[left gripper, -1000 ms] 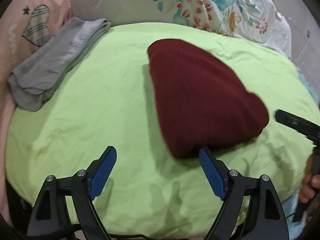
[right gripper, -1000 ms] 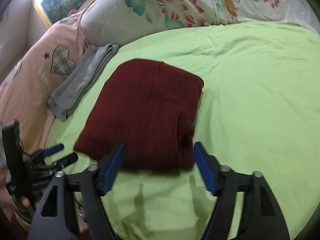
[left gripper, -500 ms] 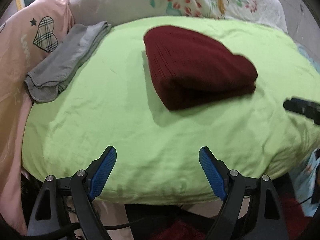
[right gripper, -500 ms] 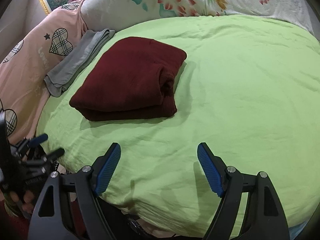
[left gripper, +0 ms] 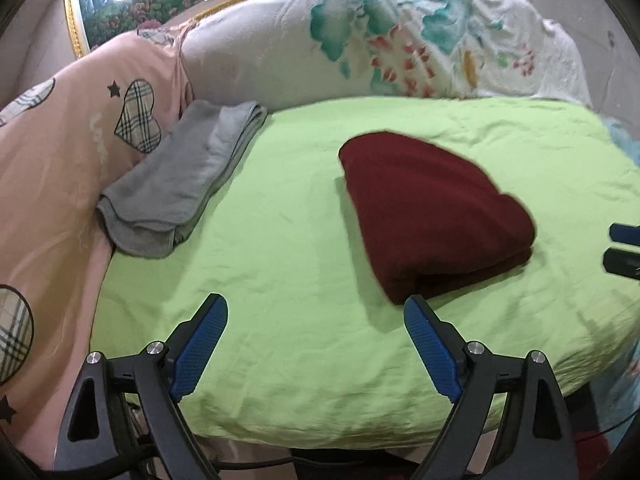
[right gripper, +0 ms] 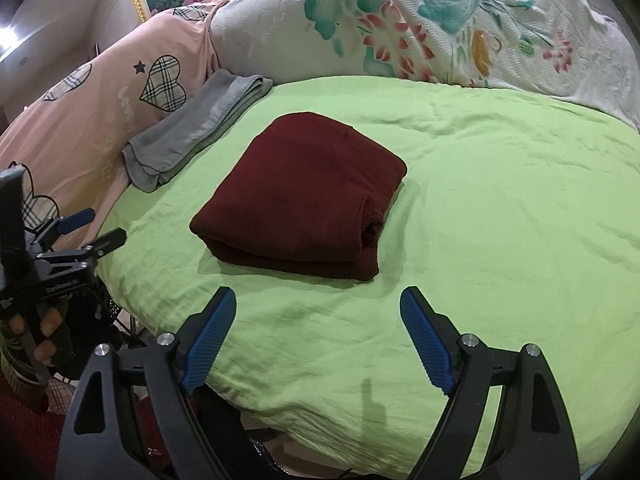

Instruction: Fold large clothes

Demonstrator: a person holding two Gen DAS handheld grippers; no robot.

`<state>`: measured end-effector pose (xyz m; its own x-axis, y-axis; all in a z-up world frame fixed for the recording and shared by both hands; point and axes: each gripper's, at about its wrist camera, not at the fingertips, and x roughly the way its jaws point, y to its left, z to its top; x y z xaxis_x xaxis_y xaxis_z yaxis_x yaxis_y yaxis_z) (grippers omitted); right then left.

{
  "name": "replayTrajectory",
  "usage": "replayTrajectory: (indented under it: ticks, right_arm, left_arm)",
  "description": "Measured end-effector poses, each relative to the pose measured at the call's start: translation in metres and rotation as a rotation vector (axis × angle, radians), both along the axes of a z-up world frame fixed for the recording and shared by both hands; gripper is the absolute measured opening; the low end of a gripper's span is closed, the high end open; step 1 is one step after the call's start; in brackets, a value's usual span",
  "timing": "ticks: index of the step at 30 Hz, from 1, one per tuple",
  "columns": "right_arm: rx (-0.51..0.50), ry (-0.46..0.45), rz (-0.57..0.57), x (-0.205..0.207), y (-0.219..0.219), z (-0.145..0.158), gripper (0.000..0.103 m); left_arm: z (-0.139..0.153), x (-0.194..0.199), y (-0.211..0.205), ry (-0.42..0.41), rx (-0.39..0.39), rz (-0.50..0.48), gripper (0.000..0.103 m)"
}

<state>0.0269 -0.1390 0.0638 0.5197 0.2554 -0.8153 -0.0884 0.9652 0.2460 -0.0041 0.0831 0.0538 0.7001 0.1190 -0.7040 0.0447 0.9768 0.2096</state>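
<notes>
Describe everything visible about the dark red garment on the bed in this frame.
The dark red garment is folded into a compact, roughly rectangular bundle of several layers, with stacked edges facing the cameras and a rolled fold at one corner. The fabric looks thick and soft, like knit or fleece. It lies flat on the green sheet, apart from the folded grey cloth beside the pillows. Nothing touches it but the sheet: the left gripper and right gripper are both open, short of it.

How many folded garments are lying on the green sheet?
2: the maroon garment in the middle of the green sheet, and the grey garment at its edge beside the pink bedding.
</notes>
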Motion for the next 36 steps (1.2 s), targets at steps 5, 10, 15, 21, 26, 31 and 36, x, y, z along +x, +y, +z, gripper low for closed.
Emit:
replayTrajectory:
  ticks: [5, 10, 15, 21, 26, 31, 36]
  right_arm:
    - [0.024, 0.031, -0.011, 0.005, 0.004, -0.016, 0.084]
    - [0.04, 0.049, -0.006, 0.016, 0.011, -0.028, 0.084]
    - [0.038, 0.066, 0.018, 0.03, 0.019, -0.037, 0.084]
    - [0.013, 0.085, 0.033, 0.042, 0.023, -0.043, 0.084]
    - [0.008, 0.097, 0.029, 0.045, 0.02, -0.046, 0.084]
    - [0.004, 0.104, 0.032, 0.05, 0.018, -0.047, 0.084]
    - [0.005, 0.097, 0.045, 0.055, 0.02, -0.044, 0.084]
  left_arm:
    - [-0.025, 0.011, 0.01, 0.077, -0.069, 0.033, 0.091]
    - [-0.033, 0.026, 0.01, 0.085, -0.059, 0.055, 0.091]
    - [-0.032, 0.037, 0.003, 0.086, -0.036, 0.044, 0.091]
    - [-0.037, 0.045, -0.007, 0.123, -0.025, 0.028, 0.091]
    - [-0.042, 0.047, -0.014, 0.149, -0.018, 0.011, 0.091]
    - [-0.042, 0.051, -0.015, 0.156, -0.02, 0.005, 0.091]
    - [-0.038, 0.053, -0.019, 0.145, -0.021, 0.004, 0.091]
